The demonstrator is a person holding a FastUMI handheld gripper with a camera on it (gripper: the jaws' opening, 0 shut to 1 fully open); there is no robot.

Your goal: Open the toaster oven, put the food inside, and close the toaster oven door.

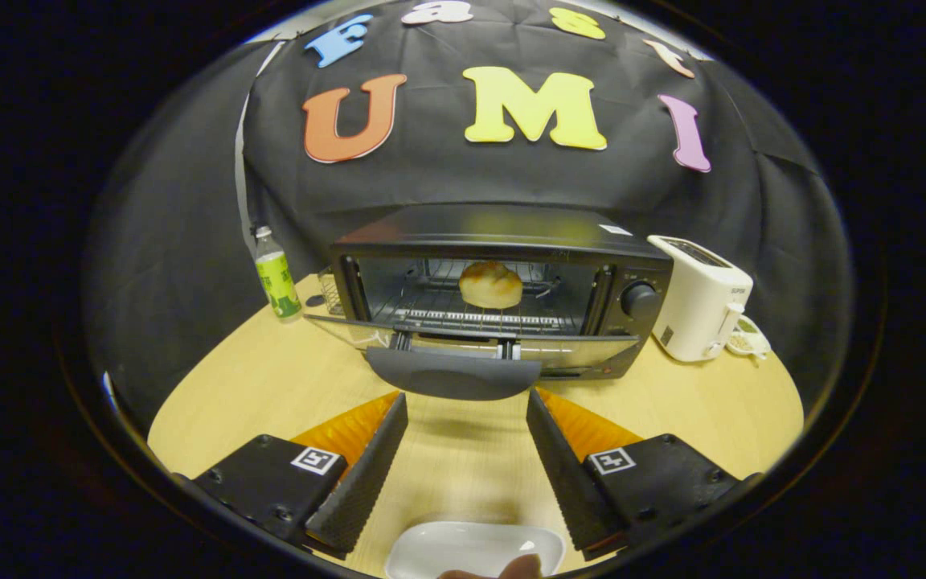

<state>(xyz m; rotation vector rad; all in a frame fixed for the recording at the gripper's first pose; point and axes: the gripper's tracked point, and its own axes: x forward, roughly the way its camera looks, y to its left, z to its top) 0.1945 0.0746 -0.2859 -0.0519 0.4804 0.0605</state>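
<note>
With the toaster oven [495,289] standing straight ahead on the wooden table [270,386], the gripper [467,438] hangs released: fingers spread wide, nothing between them but bare tabletop.

Gripper view:
- Oven door [463,346] is dropped open, hinged at the bottom, lying roughly flat toward the gripper. Its dark handle [453,376] sits at the near edge, just ahead of the fingertips and roughly centred on the gap between them. No contact that can be seen.
- Food: one bread roll [491,284], golden-brown, sits on the wire rack [471,310] inside the oven cavity, roughly mid-width, beyond the open door.
- Control knob [640,299] is on the oven's right front panel.
- White pop-up toaster [700,297] stands just beside the oven on its right; touching or not, cannot tell. Something small and pale sits by the toaster's far lower corner, too small to identify.
- Plastic bottle [276,277] with a green label and white cap stands upright left of the oven, near the booth wall, apart from the oven.
- A small wire-mesh object [331,291] peeks out behind the oven's left side; mostly hidden.
- White dish [471,547], shallow, looks empty, lies on the table close under the gripper, behind the fingertips, between the two finger bases.
- A fingertip [521,568] of a person's hand shows at the dish's near rim.
</note>
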